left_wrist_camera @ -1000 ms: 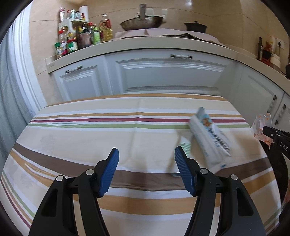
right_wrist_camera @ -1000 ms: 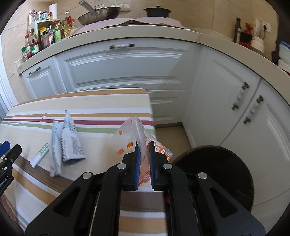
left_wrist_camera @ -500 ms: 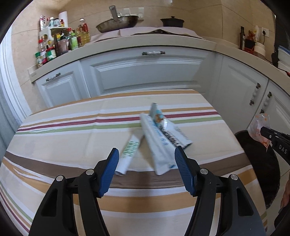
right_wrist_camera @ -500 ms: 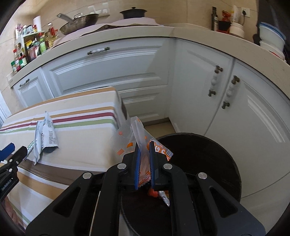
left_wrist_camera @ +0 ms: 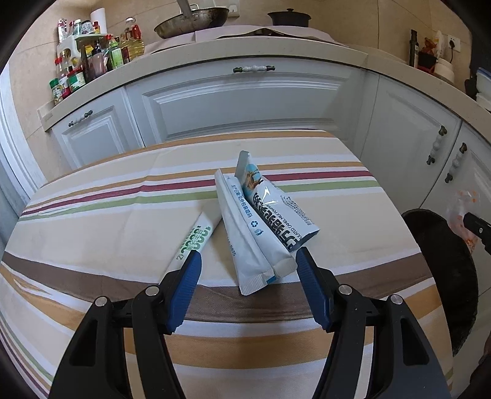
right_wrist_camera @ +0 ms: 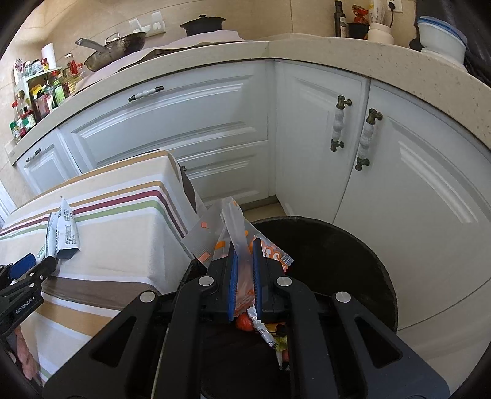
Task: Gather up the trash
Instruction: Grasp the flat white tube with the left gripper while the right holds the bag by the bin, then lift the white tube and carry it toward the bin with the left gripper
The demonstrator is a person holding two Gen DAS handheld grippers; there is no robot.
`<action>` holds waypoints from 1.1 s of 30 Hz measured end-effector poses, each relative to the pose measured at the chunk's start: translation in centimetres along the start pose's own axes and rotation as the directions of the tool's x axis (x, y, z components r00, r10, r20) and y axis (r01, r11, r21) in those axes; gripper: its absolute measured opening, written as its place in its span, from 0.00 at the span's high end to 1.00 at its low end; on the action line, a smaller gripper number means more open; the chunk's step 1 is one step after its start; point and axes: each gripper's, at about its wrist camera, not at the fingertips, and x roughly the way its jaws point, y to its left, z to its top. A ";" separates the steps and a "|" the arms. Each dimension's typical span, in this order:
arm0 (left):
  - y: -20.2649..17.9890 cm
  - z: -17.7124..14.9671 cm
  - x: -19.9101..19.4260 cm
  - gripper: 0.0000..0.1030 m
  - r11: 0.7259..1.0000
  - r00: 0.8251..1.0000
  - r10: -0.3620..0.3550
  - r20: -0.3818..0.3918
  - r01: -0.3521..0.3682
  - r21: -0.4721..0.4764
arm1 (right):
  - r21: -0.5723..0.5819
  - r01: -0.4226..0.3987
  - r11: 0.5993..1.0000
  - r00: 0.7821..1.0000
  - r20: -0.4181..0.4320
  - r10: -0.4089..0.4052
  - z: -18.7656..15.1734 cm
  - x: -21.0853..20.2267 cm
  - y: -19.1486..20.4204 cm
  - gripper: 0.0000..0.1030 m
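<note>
Three sachets lie together on the striped tablecloth (left_wrist_camera: 92,230): a long white sachet (left_wrist_camera: 242,239), a blue-printed milk powder sachet (left_wrist_camera: 276,214) and a green-printed sachet (left_wrist_camera: 196,236). My left gripper (left_wrist_camera: 248,257) hovers at their near ends, its jaws closing; the sachet ends lie between the fingers, and the pads do not press on them. My right gripper (right_wrist_camera: 245,250) is shut on a clear wrapper with orange print (right_wrist_camera: 233,227) and holds it above the black bin (right_wrist_camera: 337,245). Other trash (right_wrist_camera: 270,331) lies inside the bin. The sachets (right_wrist_camera: 66,233) also show in the right wrist view.
The black bin (left_wrist_camera: 445,276) stands on the floor just right of the table. White cabinets (left_wrist_camera: 245,98) wrap around behind it. The counter carries a pan (left_wrist_camera: 193,18), a pot (left_wrist_camera: 288,18) and several bottles (left_wrist_camera: 92,55). A person's hand (right_wrist_camera: 24,353) shows at the lower left.
My left gripper has swung over so the sachets now sit between its fingers. My right gripper has carried the wrapper from the table's edge to above the bin.
</note>
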 end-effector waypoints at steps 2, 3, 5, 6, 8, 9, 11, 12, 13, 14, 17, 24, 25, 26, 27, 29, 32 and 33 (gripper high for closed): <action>0.1 0.0 0.1 0.49 1.000 1.000 -0.011 -0.007 0.011 0.000 | 0.000 -0.003 1.000 1.000 -0.003 0.003 -0.1 0.1 0.0 0.91; 0.2 -0.1 0.1 0.53 1.000 1.000 -0.017 -0.013 0.017 -0.001 | 0.001 -0.004 1.000 1.000 -0.003 0.004 -0.1 0.1 0.0 0.91; 0.4 -0.2 0.3 0.60 0.999 0.999 -0.037 -0.029 0.036 -0.011 | -0.001 -0.006 1.000 1.000 -0.005 0.006 -0.2 0.2 0.1 0.91; 0.5 -0.3 0.5 0.67 0.999 0.998 -0.044 -0.037 0.044 -0.017 | -0.002 -0.007 1.000 1.000 -0.006 0.007 -0.2 0.2 0.1 0.91; 0.7 -0.4 0.7 0.74 0.998 0.997 -0.057 -0.049 0.056 -0.031 | -0.003 -0.008 1.000 1.000 -0.006 0.008 -0.2 0.1 0.2 0.91; 0.8 -0.3 0.7 0.77 0.998 0.997 -0.060 -0.048 0.058 -0.035 | -0.003 -0.008 1.000 1.000 -0.006 0.008 -0.2 0.1 0.2 0.91; 0.8 -0.4 0.5 0.78 0.998 0.997 -0.061 -0.040 0.060 -0.032 | -0.003 -0.008 1.000 1.000 -0.006 0.008 -0.3 0.1 0.2 0.91; 0.8 -0.4 0.3 0.80 0.998 0.998 -0.059 -0.036 0.058 -0.025 | -0.003 -0.007 1.000 1.000 -0.006 0.007 -0.2 0.1 0.2 0.91; 0.7 -0.4 0.2 0.83 0.998 0.998 -0.057 -0.031 0.056 -0.021 | -0.003 -0.008 1.000 1.000 -0.006 0.008 -0.3 0.1 0.2 0.91; 0.7 -0.4 -0.1 0.87 0.999 0.999 -0.050 -0.016 0.050 -0.013 | -0.003 -0.008 1.000 1.000 -0.006 0.008 -0.2 0.2 0.1 0.91; 0.7 -0.5 -0.3 0.99 0.998 0.998 -0.061 -0.015 0.060 -0.010 | -0.007 -0.010 1.000 1.000 -0.005 0.009 -0.3 0.0 0.4 0.91; 1.3 -0.6 -0.5 0.99 0.997 0.997 -0.074 -0.011 0.073 -0.040 | -0.011 -0.010 1.000 1.000 -0.005 0.010 -0.5 -0.3 0.8 0.91; 1.3 -0.6 -0.6 0.99 0.996 0.997 -0.075 -0.010 0.074 -0.043 | -0.012 -0.009 1.000 1.000 -0.005 0.009 -0.6 -0.4 0.9 0.91; 1.4 -0.6 -0.6 0.99 0.996 0.997 -0.077 -0.009 0.077 -0.046 | -0.011 -0.010 1.000 1.000 -0.005 0.010 -0.5 -0.3 0.9 0.91; 1.4 -0.6 -0.7 0.99 0.996 0.997 -0.077 -0.008 0.077 -0.050 | -0.010 -0.011 1.000 1.000 -0.004 0.010 -0.5 -0.3 0.8 0.91; 1.5 -0.4 -0.5 0.99 0.995 0.996 -0.089 -0.021 0.088 -0.055 | -0.009 -0.011 1.000 1.000 -0.004 0.011 -0.6 -0.4 0.9 0.91; 1.4 -0.4 -0.5 0.80 0.996 0.997 -0.077 -0.018 0.076 -0.056 | -0.009 -0.011 1.000 1.000 -0.003 0.011 -0.6 -0.5 1.0 0.91; 1.4 -0.3 -0.6 0.66 0.996 0.997 -0.074 -0.012 0.074 -0.056 | -0.009 -0.010 1.000 1.000 -0.003 0.010 -0.6 -0.6 1.0 0.91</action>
